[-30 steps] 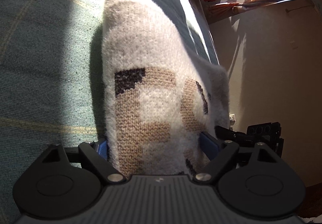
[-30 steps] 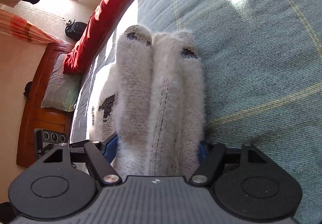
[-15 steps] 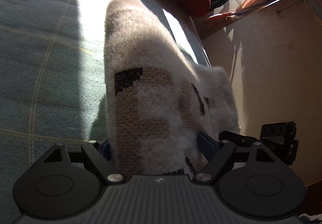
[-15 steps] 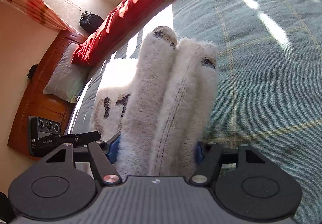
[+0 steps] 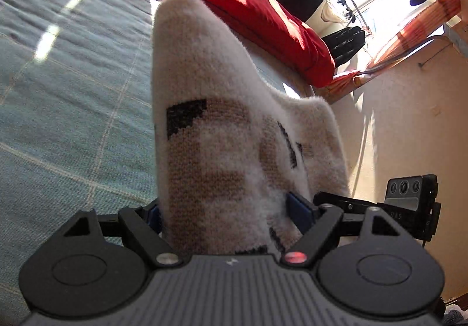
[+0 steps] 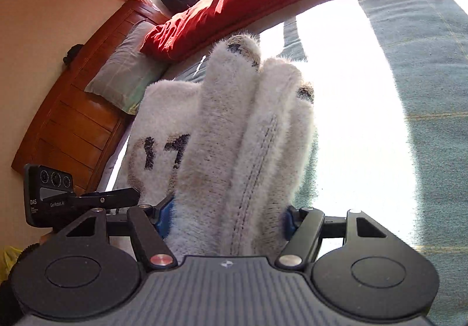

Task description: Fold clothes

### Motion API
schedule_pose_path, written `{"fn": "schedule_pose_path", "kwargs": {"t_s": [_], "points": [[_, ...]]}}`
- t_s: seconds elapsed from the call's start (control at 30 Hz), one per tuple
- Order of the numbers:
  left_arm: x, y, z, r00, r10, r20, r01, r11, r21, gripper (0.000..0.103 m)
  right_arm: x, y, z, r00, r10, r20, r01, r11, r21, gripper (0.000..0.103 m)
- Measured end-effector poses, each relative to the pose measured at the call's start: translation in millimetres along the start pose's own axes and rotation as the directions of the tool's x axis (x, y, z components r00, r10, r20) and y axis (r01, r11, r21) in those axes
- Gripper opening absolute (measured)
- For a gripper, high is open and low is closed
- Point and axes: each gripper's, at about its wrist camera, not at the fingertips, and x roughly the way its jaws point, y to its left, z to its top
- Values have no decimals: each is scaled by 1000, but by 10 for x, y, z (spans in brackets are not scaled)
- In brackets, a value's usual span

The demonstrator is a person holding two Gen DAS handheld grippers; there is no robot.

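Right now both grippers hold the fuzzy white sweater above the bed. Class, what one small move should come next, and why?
Probably carry the sweater forward and lower its hanging end onto the bedspread. The left gripper and right gripper each clamp a thick bunch of knit, the fabric hangs clear of the bed, and bare flat bedspread lies ahead, so laying it down would likely set the next fold.

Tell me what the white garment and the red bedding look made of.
White garment: fuzzy knit, likely wool or acrylic; visible stitch rows, hairy halo at edges. Red bedding: smooth matte woven cloth, perhaps cotton; soft creases, no sheen.
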Motion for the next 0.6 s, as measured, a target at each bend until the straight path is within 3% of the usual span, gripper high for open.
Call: {"fn": "schedule_pose_path", "kwargs": {"t_s": [0.33, 0.6], "points": [[-824, 948, 345, 992, 116, 53, -114, 992, -49, 79, 1445, 1027, 51, 995, -8, -103, -2, 996, -89, 72], [-1217, 1678, 723, 981, 175, 89, -167, 982, -89, 75, 2444, 1522, 80, 991, -2, -136, -12, 995, -99, 72]]}}
